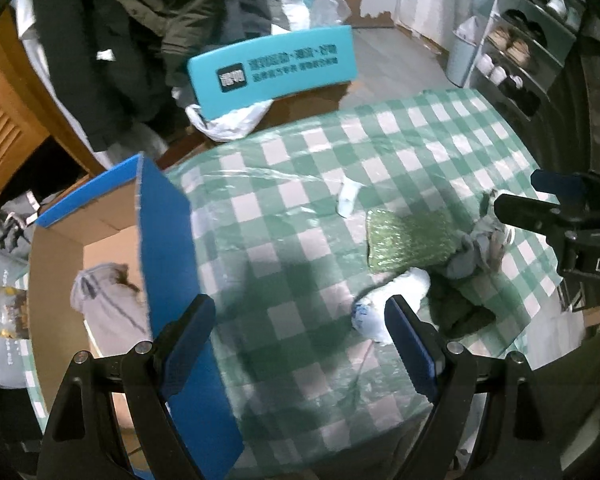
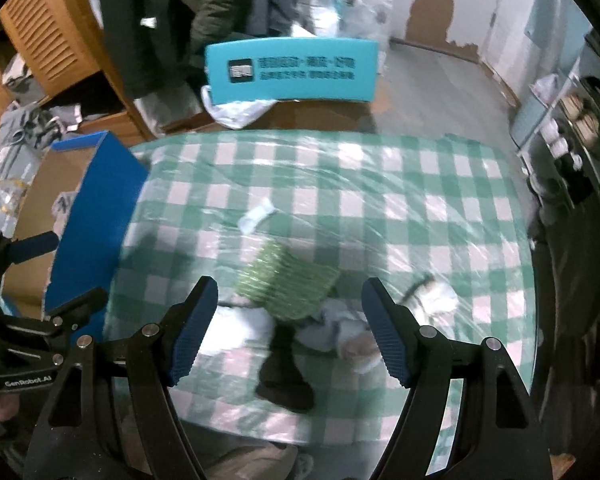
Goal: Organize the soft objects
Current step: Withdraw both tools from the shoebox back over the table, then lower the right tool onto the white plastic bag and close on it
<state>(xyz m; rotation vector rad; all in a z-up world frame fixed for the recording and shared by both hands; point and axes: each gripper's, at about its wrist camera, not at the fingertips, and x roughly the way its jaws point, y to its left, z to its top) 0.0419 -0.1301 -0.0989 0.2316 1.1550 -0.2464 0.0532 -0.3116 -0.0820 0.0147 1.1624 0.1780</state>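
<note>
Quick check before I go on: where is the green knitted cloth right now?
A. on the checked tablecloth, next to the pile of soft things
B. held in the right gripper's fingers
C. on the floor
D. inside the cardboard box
A: the green knitted cloth lies on the checked tablecloth against the pile, with no gripper touching it.

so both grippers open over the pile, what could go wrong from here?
1. The soft items are bunched: the green sponge cloth overlaps the grey cloth and touches the dark sock, so the right gripper may pinch several at once.
2. Clear plastic film covers the tablecloth; pads closing low could snag it.
3. The blue flap of the cardboard box stands up beside the left gripper and could be knocked.
</note>
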